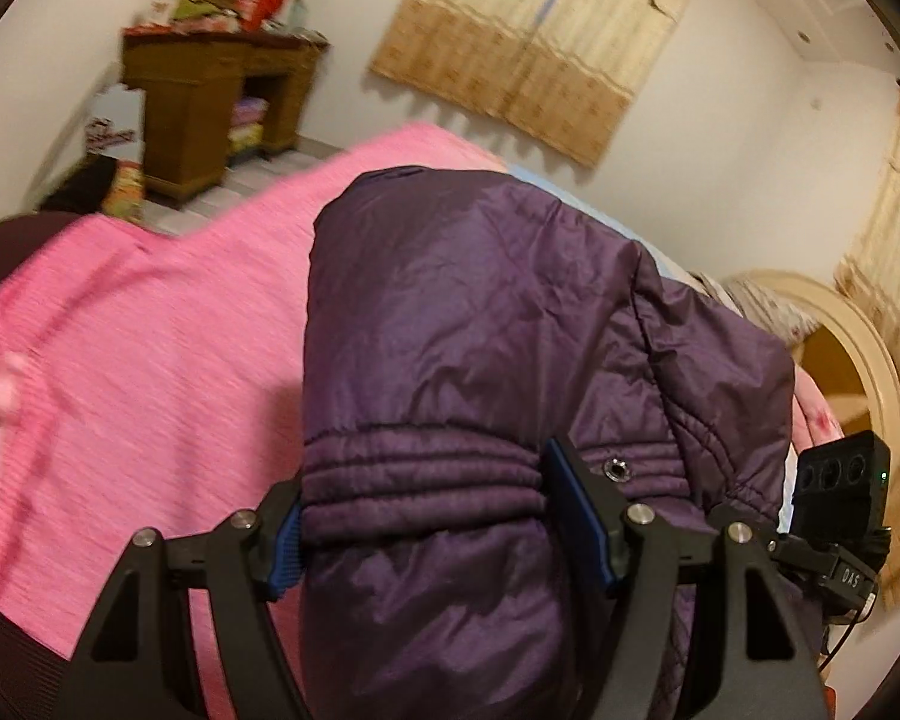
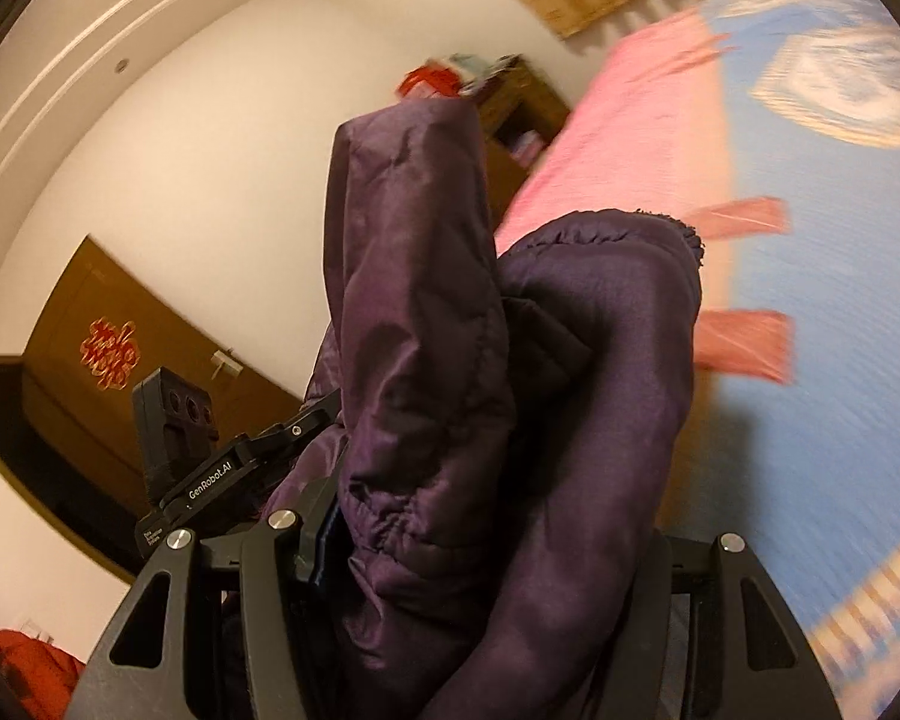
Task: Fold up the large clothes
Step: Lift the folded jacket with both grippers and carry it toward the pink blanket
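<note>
Left wrist view: left gripper (image 1: 426, 516) clamped across the gathered cuff band of a purple padded jacket (image 1: 486, 324), blue pads pressing both sides. Jacket bulk filling centre frame, above a pink blanket (image 1: 150, 348). Wooden desk (image 1: 210, 108) upper left, curtain (image 1: 540, 42) top centre; the other gripper's camera block at the right edge.

Right wrist view: right gripper (image 2: 486, 534) pinching bunched jacket folds, right finger hidden by cloth. Jacket upright in centre frame. Blue sheet (image 2: 840, 300) at right, brown door (image 2: 102, 348) lower left.
</note>
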`<state>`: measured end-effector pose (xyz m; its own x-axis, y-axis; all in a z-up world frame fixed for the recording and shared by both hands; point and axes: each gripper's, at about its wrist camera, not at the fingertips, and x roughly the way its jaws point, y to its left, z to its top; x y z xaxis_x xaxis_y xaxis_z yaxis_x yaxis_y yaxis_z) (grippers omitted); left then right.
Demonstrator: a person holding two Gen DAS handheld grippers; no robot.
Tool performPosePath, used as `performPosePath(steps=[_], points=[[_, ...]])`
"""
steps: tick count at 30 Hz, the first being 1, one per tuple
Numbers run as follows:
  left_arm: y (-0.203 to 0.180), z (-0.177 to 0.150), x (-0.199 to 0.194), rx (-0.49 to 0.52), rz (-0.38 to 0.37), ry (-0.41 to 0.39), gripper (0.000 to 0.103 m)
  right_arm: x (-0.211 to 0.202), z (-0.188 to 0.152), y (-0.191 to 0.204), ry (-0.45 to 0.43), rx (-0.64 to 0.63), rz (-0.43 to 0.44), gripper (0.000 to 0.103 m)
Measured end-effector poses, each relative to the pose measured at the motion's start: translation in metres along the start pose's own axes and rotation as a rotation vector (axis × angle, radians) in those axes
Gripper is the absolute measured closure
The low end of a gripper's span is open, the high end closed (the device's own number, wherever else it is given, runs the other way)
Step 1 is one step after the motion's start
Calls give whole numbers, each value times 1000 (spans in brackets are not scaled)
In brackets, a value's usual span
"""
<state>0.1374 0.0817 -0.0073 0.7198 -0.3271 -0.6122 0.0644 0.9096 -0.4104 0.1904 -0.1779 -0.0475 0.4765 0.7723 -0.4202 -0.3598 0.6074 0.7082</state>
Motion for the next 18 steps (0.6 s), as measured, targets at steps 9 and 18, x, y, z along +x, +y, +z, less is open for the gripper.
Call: performPosePath(steps=[9, 18], points=[[55, 58, -12, -11, 176, -126, 31, 111, 52, 33, 28, -49, 192, 44], [88, 98, 50, -38, 273, -137, 31, 204, 93, 12, 4, -53, 253, 44]])
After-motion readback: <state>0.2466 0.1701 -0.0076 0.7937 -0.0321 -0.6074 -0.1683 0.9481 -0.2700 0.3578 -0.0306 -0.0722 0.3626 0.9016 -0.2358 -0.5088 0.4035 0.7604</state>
